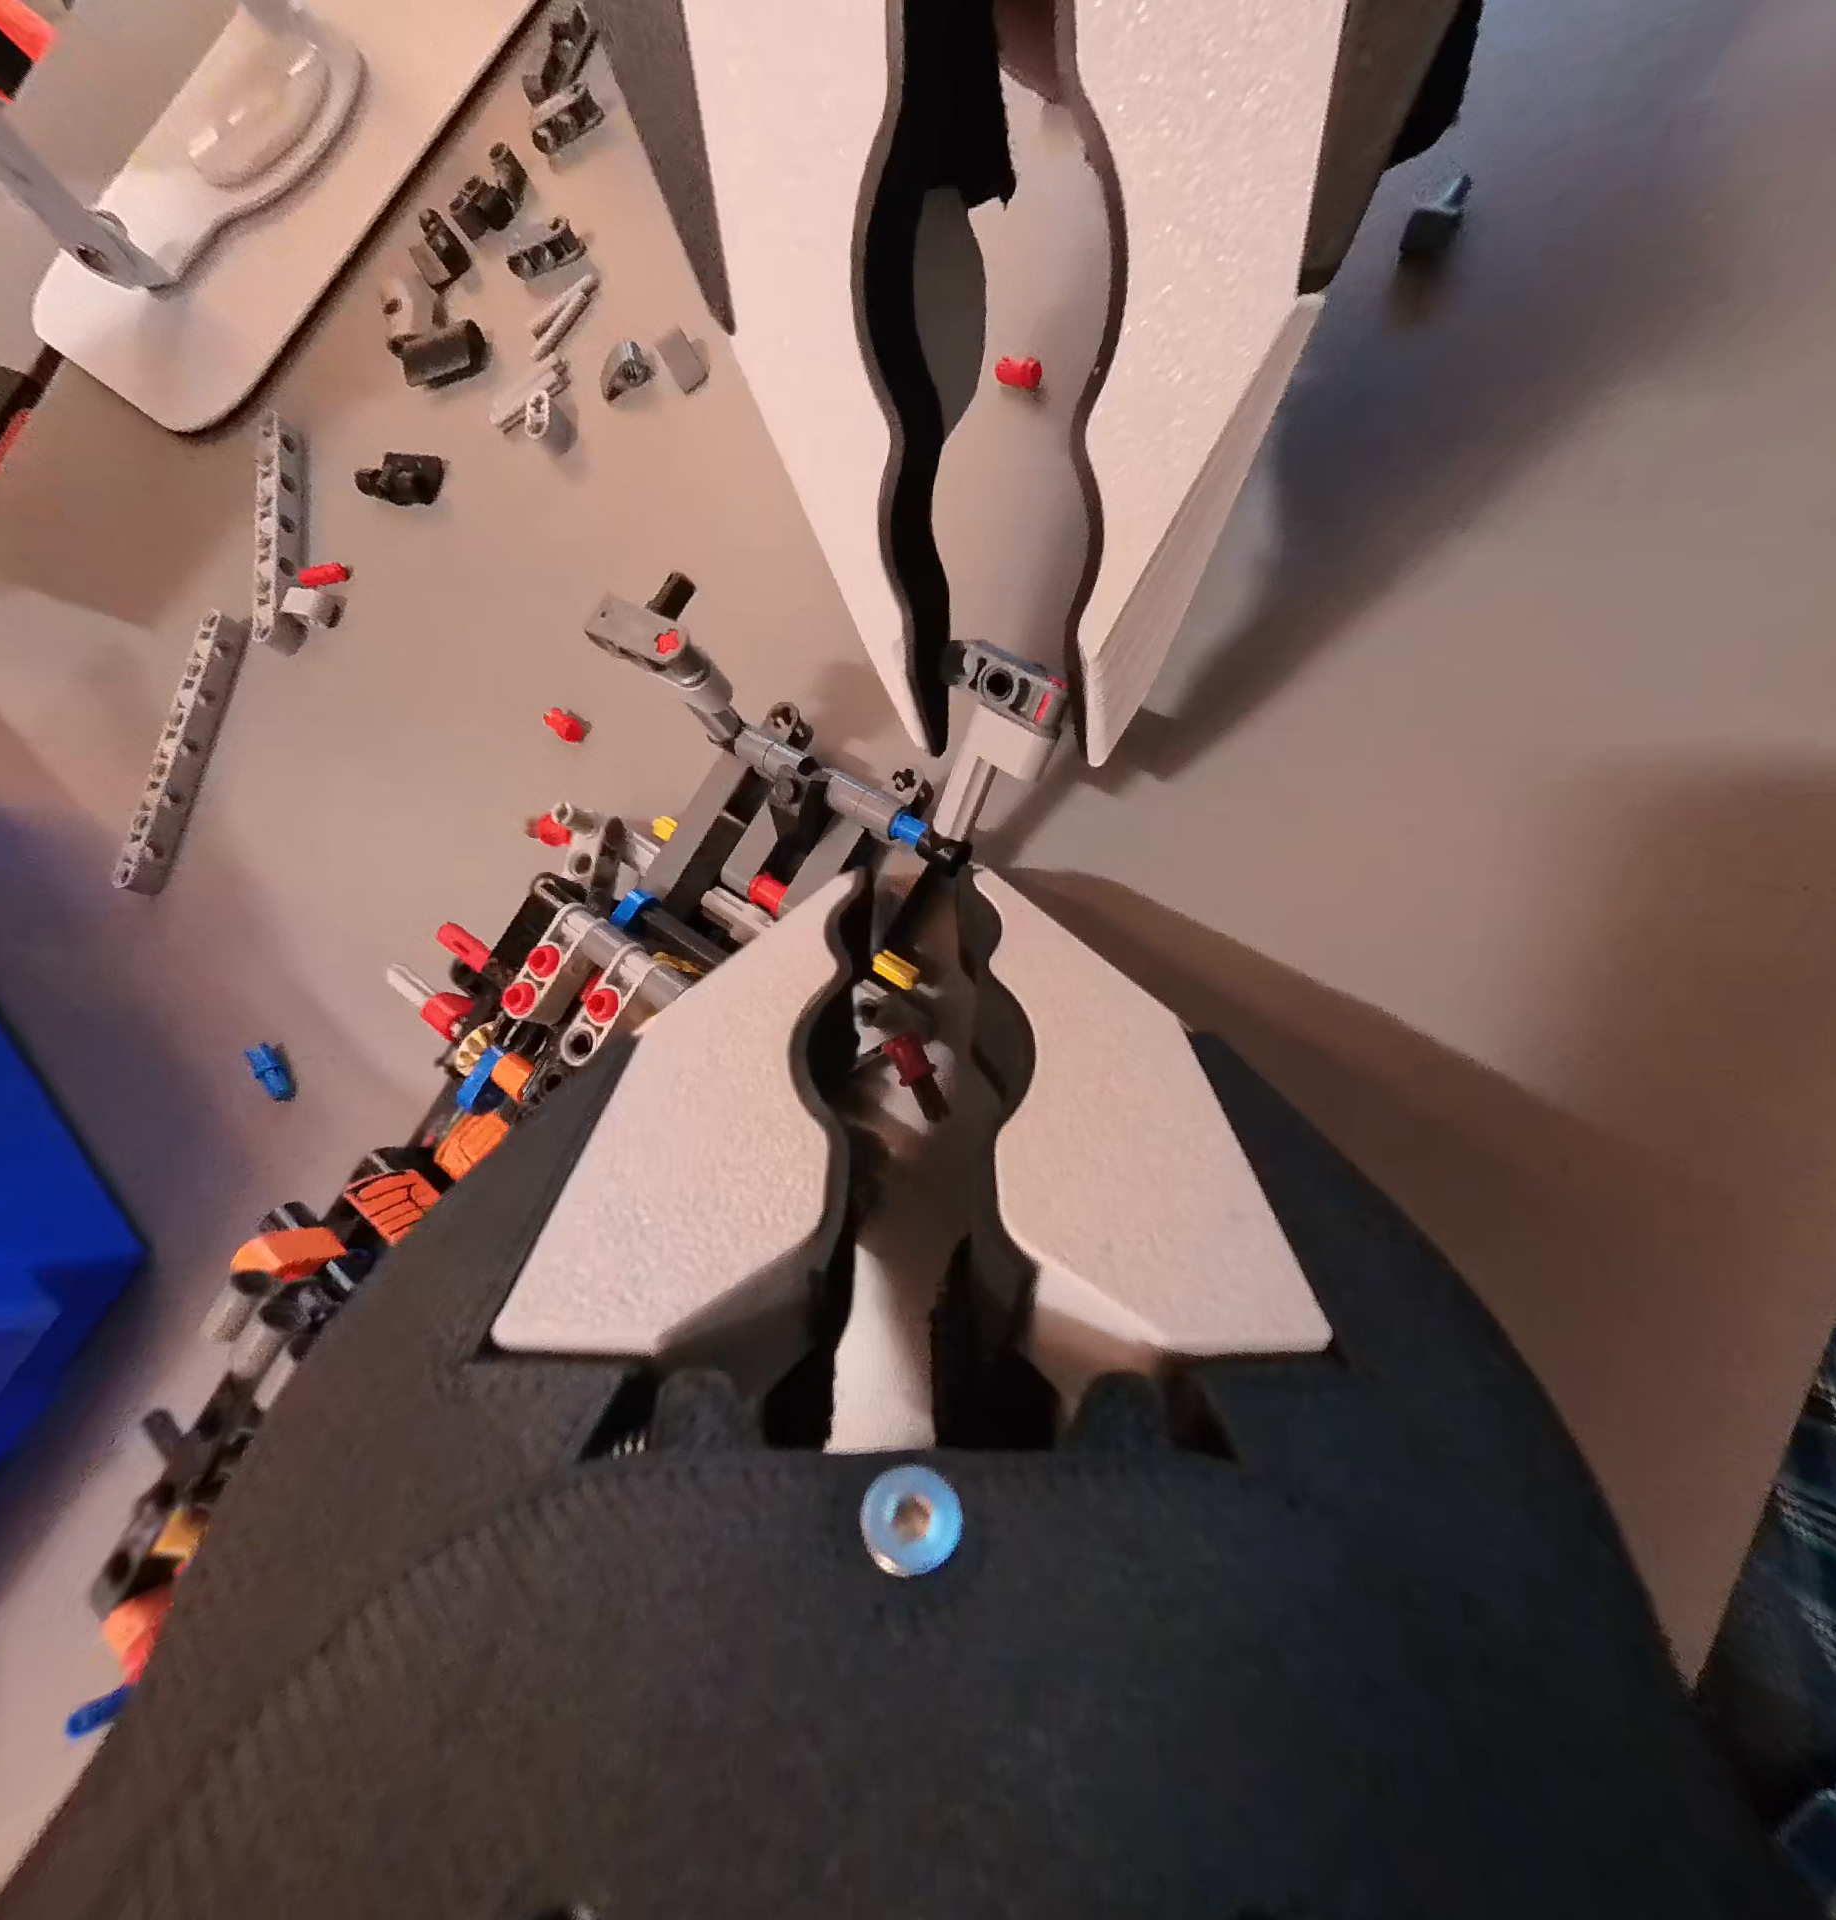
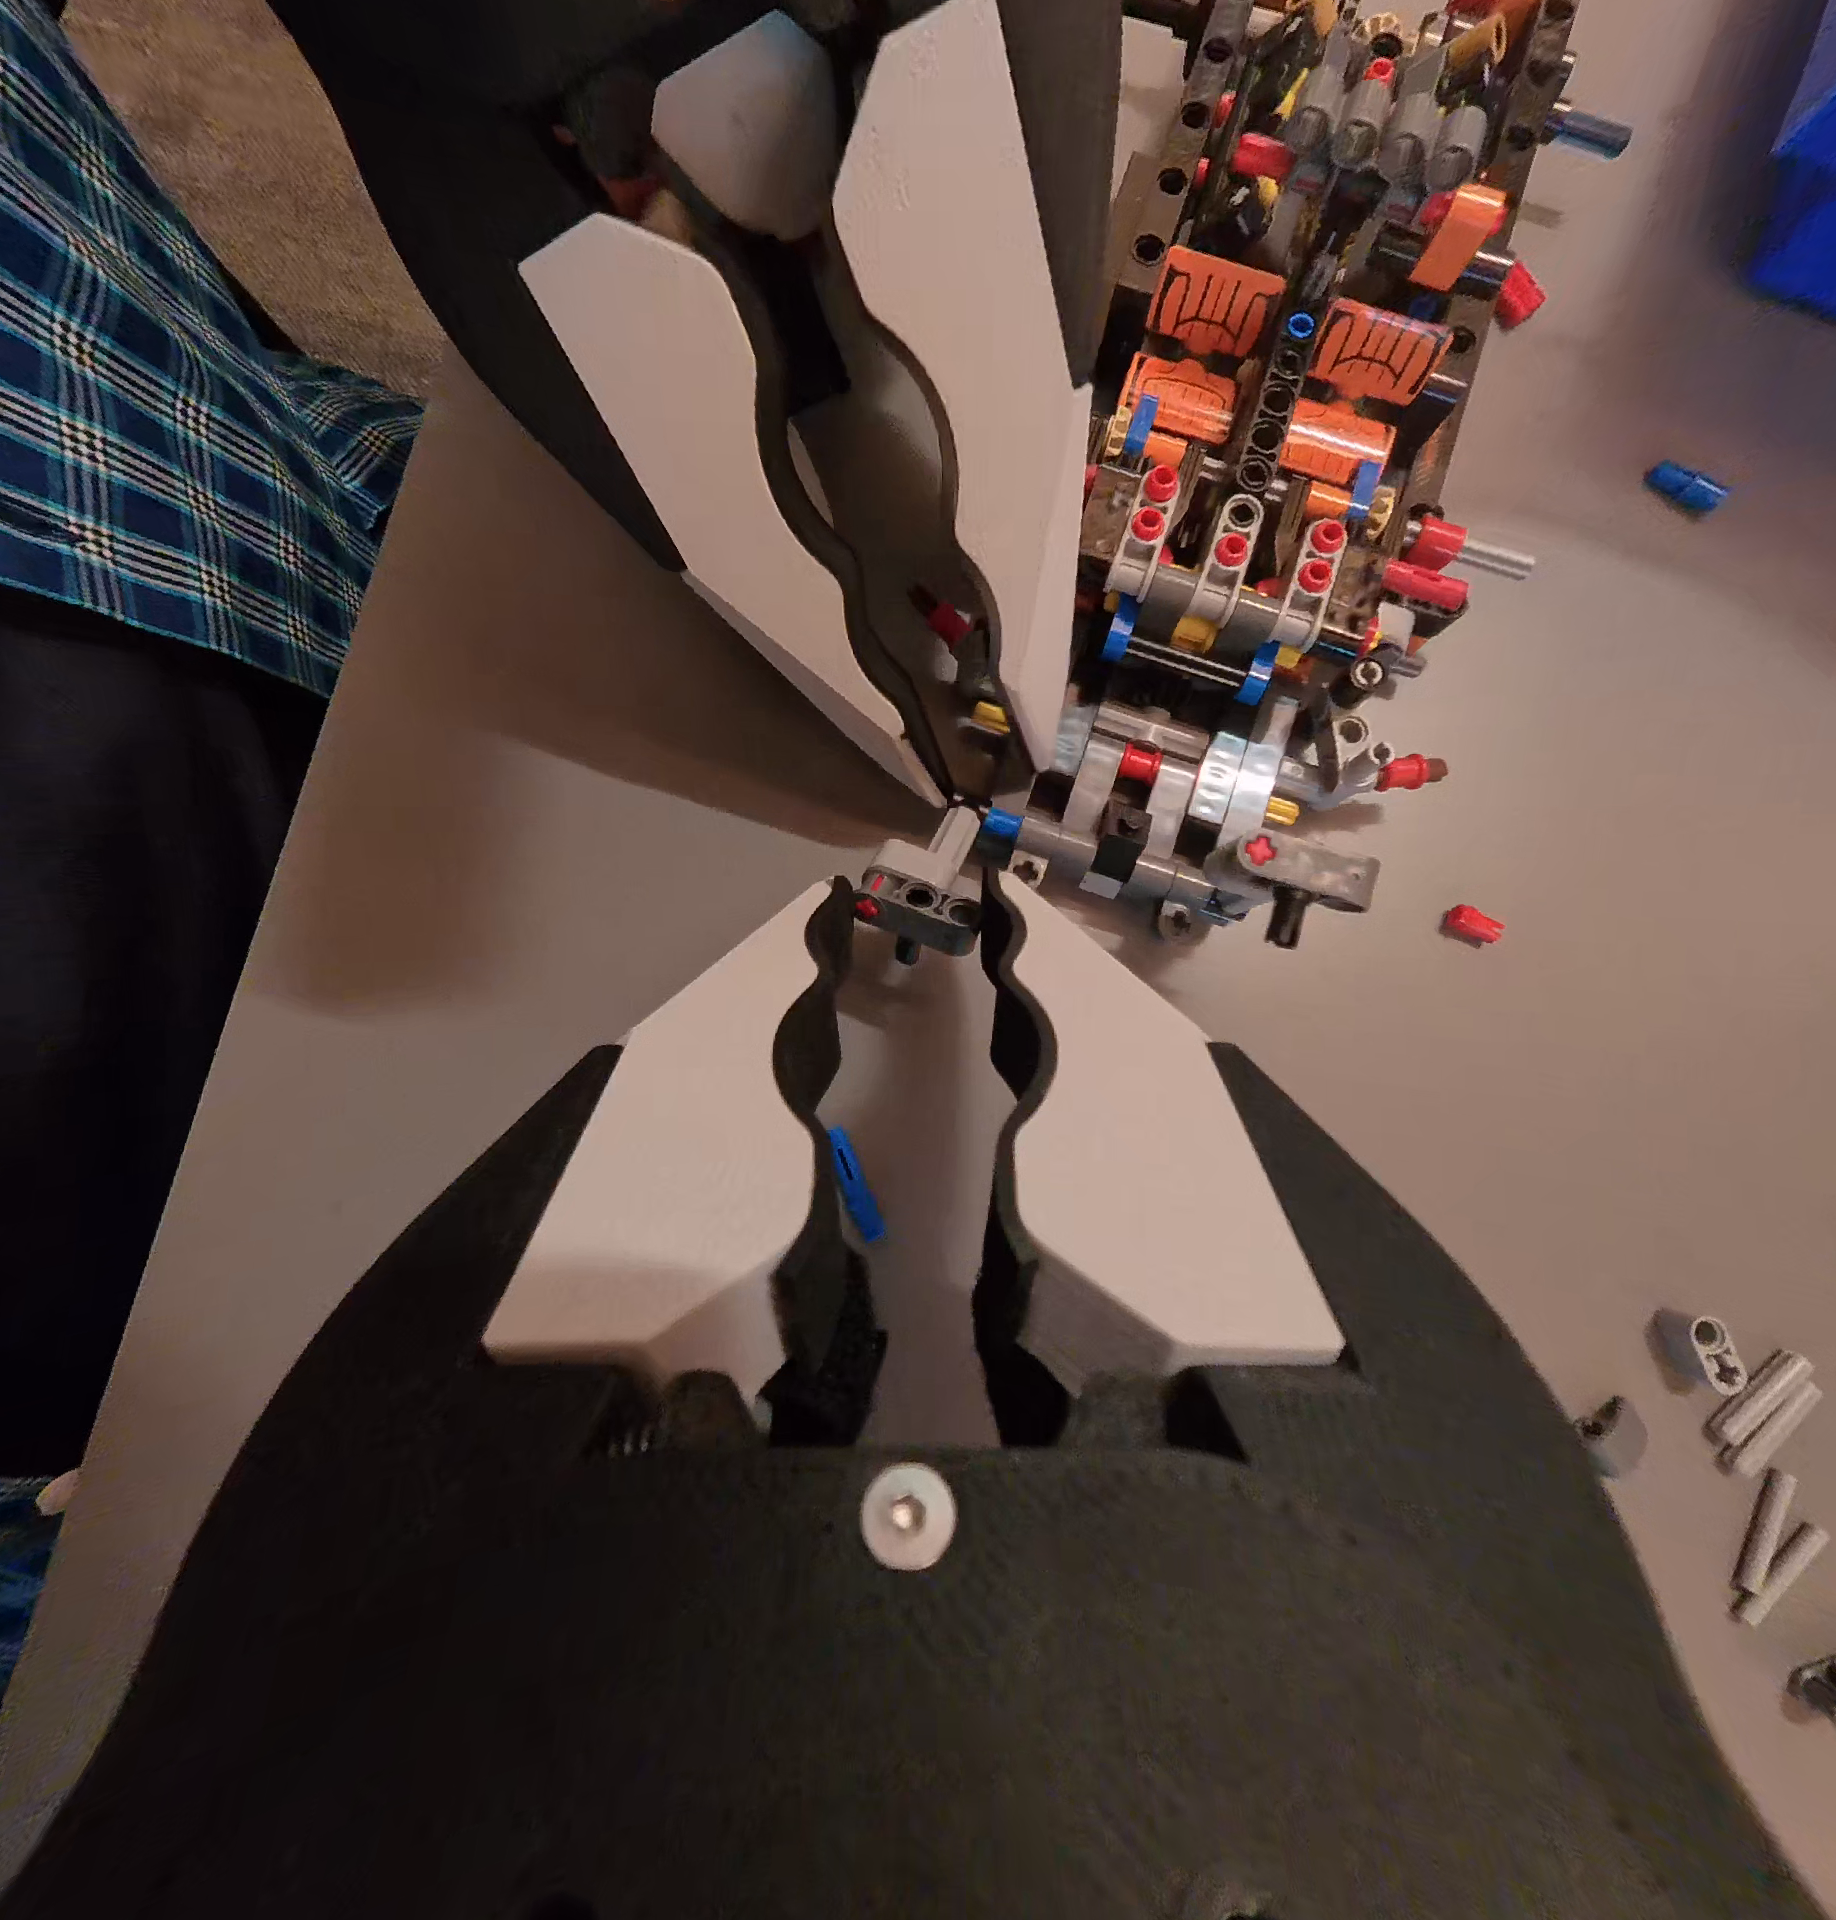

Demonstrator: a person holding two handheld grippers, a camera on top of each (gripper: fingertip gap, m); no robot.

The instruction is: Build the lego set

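The part-built lego car (image 2: 1278,416), with orange seats and grey and black beams, lies on the table; it also shows in the left wrist view (image 1: 581,966). My left gripper (image 1: 919,883) is shut on the car's front corner, by a black axle end; it enters the right wrist view (image 2: 987,790) from the top. My right gripper (image 2: 914,894) is shut on a small grey connector piece (image 2: 919,899) with a red pin. The piece is against the blue-tipped front axle (image 2: 1000,826). The right gripper (image 1: 1007,748) and the piece (image 1: 1002,707) also show from above in the left wrist view.
Loose black and grey parts (image 1: 498,260), two long grey beams (image 1: 181,748), red pins (image 1: 564,724) and a blue pin (image 1: 270,1070) lie on the table. A white stand base (image 1: 197,208) and a blue bin (image 1: 20,1247) sit at the left. Grey tubes (image 2: 1766,1403) lie at the right. A person's plaid clothing (image 2: 114,364) is close.
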